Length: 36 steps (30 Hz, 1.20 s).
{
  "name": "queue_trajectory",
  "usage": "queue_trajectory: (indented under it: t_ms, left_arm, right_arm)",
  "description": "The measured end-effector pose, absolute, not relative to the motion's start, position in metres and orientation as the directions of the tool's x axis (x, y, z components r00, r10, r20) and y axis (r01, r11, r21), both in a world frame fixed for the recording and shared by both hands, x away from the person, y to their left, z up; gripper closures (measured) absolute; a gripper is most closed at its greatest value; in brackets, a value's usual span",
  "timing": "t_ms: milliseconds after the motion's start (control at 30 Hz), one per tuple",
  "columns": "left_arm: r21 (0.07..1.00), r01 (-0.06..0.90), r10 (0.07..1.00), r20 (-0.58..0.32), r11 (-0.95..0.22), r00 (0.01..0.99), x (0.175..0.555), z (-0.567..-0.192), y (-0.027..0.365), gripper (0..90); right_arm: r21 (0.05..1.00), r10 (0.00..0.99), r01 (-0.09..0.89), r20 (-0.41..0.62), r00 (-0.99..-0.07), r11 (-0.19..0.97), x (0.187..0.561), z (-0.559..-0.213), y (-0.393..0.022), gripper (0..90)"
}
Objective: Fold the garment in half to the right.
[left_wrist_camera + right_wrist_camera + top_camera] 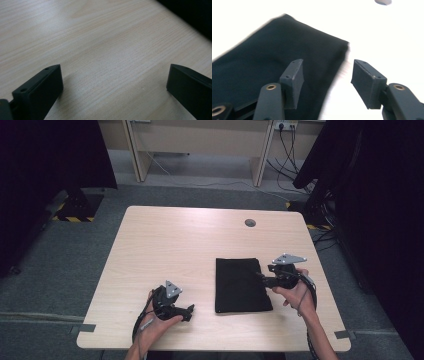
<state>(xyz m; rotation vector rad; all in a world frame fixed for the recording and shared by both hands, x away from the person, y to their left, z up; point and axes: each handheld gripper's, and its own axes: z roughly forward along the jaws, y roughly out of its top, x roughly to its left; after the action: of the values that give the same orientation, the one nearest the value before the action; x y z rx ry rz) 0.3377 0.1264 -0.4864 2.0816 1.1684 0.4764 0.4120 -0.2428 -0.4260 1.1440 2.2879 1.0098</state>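
A: Where is your right gripper (263, 277) sitting at this moment?

B: You are holding it at the right edge of the folded black cloth (241, 285); in the right gripper view your jaws are standing apart, one over the cloth (272, 65) and the other over bare table (387, 37); nothing is pinched between them.

A: And the cloth itself?

B: It is lying flat on the right half of the wooden table (165, 245), nearer your side, well clear of the small grey disc (250, 223) near the far edge.

A: And your left gripper (189, 312)?

B: You are resting it near the front edge, left of the cloth and apart from it; its jaws are spread wide over plain wood (107, 50), gripping nothing.
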Motion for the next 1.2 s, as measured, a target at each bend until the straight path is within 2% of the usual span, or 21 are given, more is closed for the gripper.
queue_trajectory:
  t_ms: [167,300,500,633,1200]
  left_arm:
    - [0.721,0.596,0.85,-0.018,-0.354,0.526,0.336,-0.486,0.128,0.0]
    - [0.721,0.597,0.851,-0.02,-0.351,0.525,0.335,-0.486,0.131,0.0]
    - [0.72,0.601,0.855,-0.019,-0.348,0.518,0.333,-0.486,0.135,0.0]
    - [0.72,0.603,0.858,-0.02,-0.343,0.513,0.332,-0.486,0.137,0.0]
    - [0.72,0.606,0.863,-0.019,-0.339,0.505,0.331,-0.487,0.14,0.0]
  right_arm:
    - [0.746,0.731,0.494,0.013,-0.682,0.447,0.4,-0.43,-0.225,37.5]
    - [0.726,0.7,0.492,0.022,-0.714,0.48,0.395,-0.441,-0.216,36.1]
    - [0.691,0.707,0.529,0.036,-0.706,0.493,0.397,-0.459,-0.215,34.6]
    - [0.709,0.717,0.536,0.061,-0.694,0.458,0.398,-0.47,-0.215,34.0]
    - [0.706,0.714,0.521,0.031,-0.7,0.48,0.415,-0.472,-0.186,33.9]
